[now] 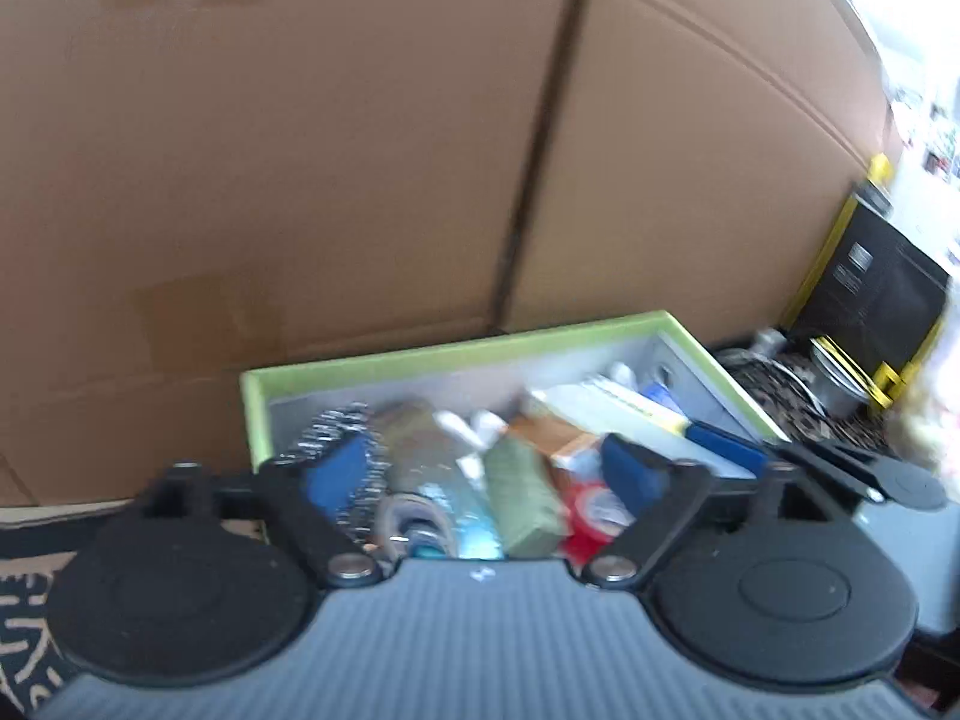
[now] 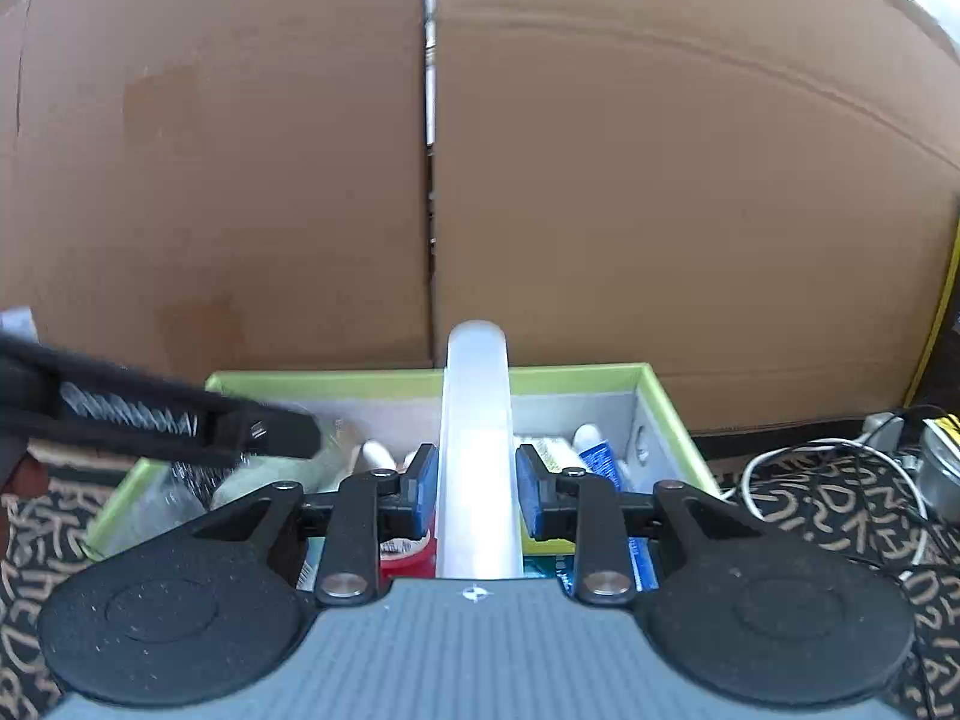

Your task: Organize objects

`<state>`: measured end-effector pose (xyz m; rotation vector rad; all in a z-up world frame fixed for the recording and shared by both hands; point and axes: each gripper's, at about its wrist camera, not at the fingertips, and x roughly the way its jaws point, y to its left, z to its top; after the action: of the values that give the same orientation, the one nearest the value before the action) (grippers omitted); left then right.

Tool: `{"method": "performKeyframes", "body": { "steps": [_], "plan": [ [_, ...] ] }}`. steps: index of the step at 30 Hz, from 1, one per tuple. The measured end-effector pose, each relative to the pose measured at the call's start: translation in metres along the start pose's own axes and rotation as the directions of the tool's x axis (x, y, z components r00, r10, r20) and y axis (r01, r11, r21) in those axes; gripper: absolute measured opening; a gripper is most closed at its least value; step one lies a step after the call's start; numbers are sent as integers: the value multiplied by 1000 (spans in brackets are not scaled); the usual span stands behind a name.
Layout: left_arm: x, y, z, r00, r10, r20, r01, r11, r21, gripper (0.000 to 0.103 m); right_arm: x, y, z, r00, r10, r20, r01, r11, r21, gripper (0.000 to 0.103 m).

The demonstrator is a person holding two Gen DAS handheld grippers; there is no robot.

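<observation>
A green-rimmed box [image 1: 456, 351] holds several small items: a metal scourer [image 1: 327, 432], an olive pouch [image 1: 528, 498], a red roll of tape [image 1: 594, 510], tubes and cartons. My left gripper [image 1: 486, 474] is open and empty above the box's near side. My right gripper [image 2: 477, 489] is shut on a long white translucent tube [image 2: 477, 420], held upright over the same box [image 2: 570, 375]. The left gripper's black finger [image 2: 180, 420] reaches into the right wrist view from the left, over the box.
Large cardboard boxes [image 1: 300, 150] form a wall right behind the green box. A black and yellow carton [image 1: 870, 288], a metal tin [image 2: 942, 474] and white cables [image 2: 828, 456] lie to the right on a patterned black cloth [image 2: 810, 510].
</observation>
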<state>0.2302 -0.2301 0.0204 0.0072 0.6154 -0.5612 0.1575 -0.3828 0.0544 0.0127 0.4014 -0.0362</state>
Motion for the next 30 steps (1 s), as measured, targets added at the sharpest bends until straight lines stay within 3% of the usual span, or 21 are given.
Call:
{"method": "performKeyframes", "body": {
  "steps": [4,9,16,22,30],
  "plan": [
    [-6,-1,-9,999,42,23,-43,997,60,102,-3,-3,-17,998,-23,53,25,999,-40,67],
    [-22,-6,-11,998,57,36,-60,996,66,103,-14,-6,-23,997,-44,64,45,999,-16,75],
    [-63,-13,-22,992,119,50,-123,988,90,103,-56,-4,-25,993,-42,107,38,998,47,100],
    [-111,-5,-41,979,192,71,-195,980,43,103,-91,9,-29,994,-33,100,32,999,18,103],
    [-151,10,-80,971,240,6,-240,971,-18,103,-130,29,-53,996,-43,74,43,999,12,103]
  ]
}}
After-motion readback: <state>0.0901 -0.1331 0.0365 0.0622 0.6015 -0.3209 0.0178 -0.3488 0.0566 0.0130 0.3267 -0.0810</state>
